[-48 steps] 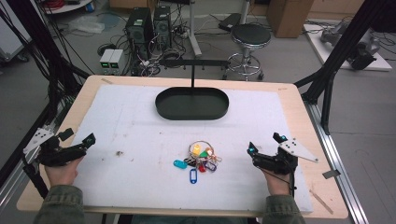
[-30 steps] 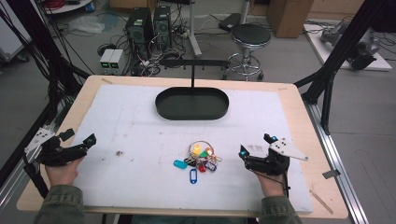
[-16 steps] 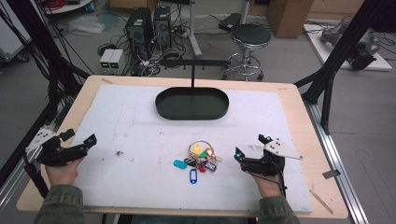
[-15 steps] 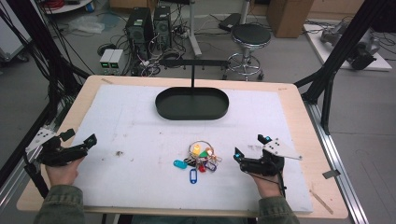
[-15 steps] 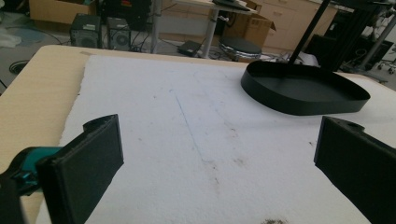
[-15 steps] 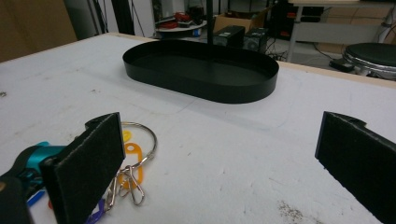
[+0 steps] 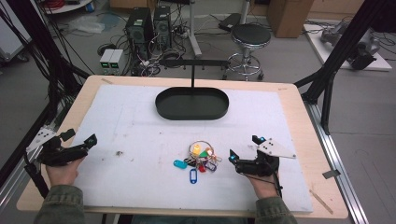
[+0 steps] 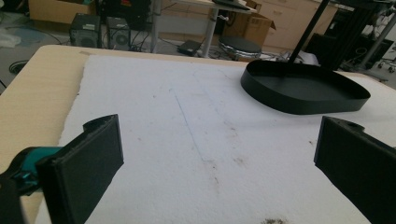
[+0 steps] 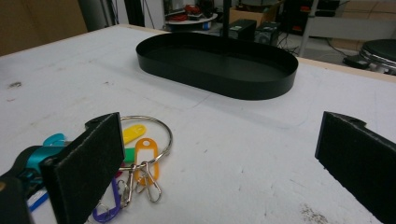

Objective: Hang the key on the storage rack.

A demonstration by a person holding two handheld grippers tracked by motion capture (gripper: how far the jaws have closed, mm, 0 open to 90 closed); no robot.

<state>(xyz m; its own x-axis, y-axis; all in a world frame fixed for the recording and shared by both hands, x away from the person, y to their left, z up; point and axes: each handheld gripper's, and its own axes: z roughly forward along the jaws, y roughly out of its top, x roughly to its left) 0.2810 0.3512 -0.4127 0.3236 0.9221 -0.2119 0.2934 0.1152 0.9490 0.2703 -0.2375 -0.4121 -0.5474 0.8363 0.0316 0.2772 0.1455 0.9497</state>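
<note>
Beside keys [image 7: 198, 158], right gripper [image 7: 244, 151] agape.

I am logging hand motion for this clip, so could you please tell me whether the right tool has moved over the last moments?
Yes. In the high view the right tool has slid left across the table, closing on the key bunch, which stayed put.

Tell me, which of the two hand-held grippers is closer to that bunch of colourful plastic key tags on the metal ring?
The right gripper. It sits just right of the bunch of key tags, jaws open. The left gripper waits far off at the table's left edge.
</note>
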